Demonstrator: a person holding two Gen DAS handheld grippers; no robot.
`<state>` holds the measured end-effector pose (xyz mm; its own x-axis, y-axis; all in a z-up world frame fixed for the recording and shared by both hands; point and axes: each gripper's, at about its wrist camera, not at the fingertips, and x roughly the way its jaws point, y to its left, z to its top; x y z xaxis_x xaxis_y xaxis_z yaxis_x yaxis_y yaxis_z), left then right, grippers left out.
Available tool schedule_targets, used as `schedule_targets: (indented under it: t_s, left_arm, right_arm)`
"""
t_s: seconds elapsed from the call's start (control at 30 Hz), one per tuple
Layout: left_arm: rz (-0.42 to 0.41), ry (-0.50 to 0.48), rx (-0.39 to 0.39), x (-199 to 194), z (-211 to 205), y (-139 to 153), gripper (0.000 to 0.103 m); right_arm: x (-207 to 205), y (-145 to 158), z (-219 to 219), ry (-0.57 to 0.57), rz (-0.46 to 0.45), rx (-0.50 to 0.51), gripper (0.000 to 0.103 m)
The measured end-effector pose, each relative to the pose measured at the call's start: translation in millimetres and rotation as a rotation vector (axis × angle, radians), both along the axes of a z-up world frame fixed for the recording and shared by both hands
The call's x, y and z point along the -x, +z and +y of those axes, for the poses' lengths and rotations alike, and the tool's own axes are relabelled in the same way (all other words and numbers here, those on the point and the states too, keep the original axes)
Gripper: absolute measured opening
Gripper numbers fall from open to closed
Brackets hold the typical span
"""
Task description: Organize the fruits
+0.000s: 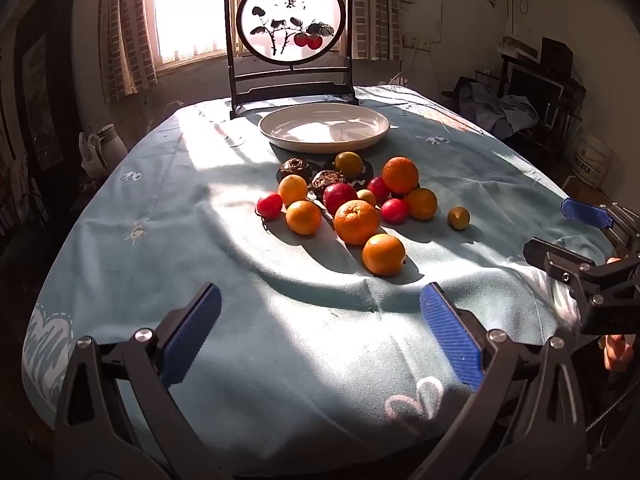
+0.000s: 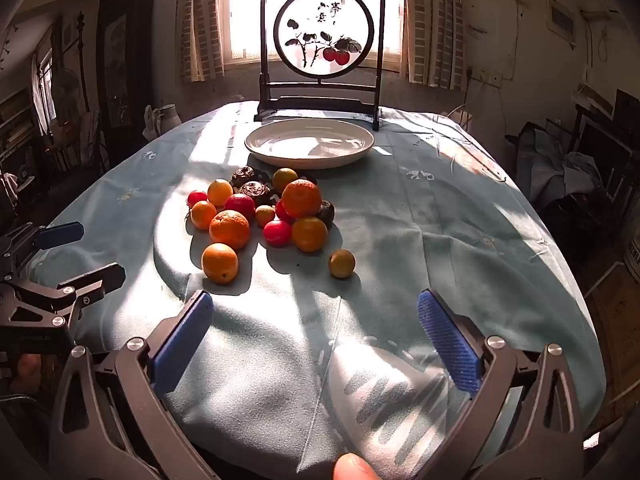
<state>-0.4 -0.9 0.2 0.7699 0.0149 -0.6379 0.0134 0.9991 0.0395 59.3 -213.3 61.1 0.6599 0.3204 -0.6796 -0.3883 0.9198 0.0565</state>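
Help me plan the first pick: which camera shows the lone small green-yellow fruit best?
The right wrist view: the small green-yellow fruit sits nearer and larger, clear of the pile, ahead of the open right claw. The left wrist view shows it smaller, off to the right.

Bare tablecloth [image 2: 420, 240] lies before the fruit pile [image 2: 260, 216]; screen [image 2: 320, 52] backs the plate [image 2: 310, 142].

Each camera sat low at the near table edge, looking forward between its own spread jaws. Both faced the fruit pile [image 1: 348, 204] [image 2: 260, 216] and plate [image 1: 280, 136] [image 2: 256, 148] beyond the jaws, the left view from left.
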Motion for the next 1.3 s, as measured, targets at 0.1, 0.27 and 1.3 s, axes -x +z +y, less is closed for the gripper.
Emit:
schedule_targets:
  t_s: [0.1, 0.27, 1.3]
  left_arm:
    - [0.007, 0.014, 0.008, -1.1, 0.8, -0.6, 0.101]
    - [0.018, 0.03, 0.03, 0.8, -2.1, -4.3, 0.101]
    - [0.031, 0.036, 0.049, -1.8, 11.8, -6.4, 0.101]
  right_arm:
    - [0.2, 0.0, -0.8, -0.001, 0.005, -0.002, 0.102]
    - [-0.2, -0.3, -1.5, 0.001, 0.006, -0.003, 0.102]
    - [-1.6, -2.5, -1.4, -0.003, 0.008, -0.007, 0.102]
